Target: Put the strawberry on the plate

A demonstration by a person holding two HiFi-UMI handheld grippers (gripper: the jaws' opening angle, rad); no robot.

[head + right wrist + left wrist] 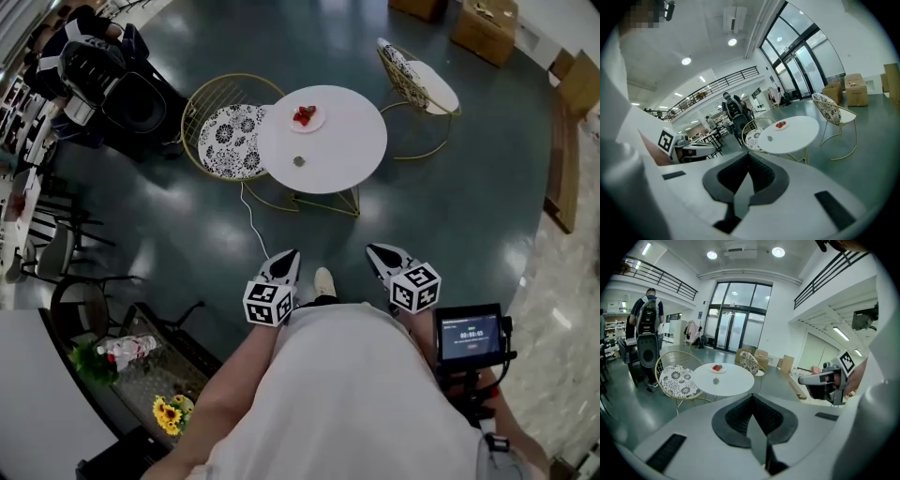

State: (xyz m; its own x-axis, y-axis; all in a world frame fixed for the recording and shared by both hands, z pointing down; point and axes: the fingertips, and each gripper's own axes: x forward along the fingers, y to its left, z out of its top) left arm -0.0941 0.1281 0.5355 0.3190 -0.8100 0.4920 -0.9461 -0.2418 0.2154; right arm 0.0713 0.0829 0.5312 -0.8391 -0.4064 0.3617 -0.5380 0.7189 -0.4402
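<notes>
Both tools are held low in front of the person, well apart from the round white tabletop (349,141). The left tongs (289,255) are pressed together with nothing between them, and the right tongs (377,251) are also pressed together and empty.

The plate (320,123) sits on the far left part of the tabletop with red fruit (304,115) already lying in it, most likely strawberry. A small dull item (299,161) lies alone on the bare surface, nearer than the plate and apart from it. It is too small to name from here, but it looks like the one thing left to move.

The step in hand is the approach, and nothing can be picked up from this far back. It is best to come straight to the near edge, stepping over the cable (251,221) on the floor (187,244) and staying right of the patterned chair (228,139). One pair of tongs should spread before it goes down, not while it descends. The right pair seems to have the clearer line to the loose item. If the item proves to be soft fruit, a light pinch across its widest part should hold it without bruising. The lift can stay low on its short way to the plate.
</notes>
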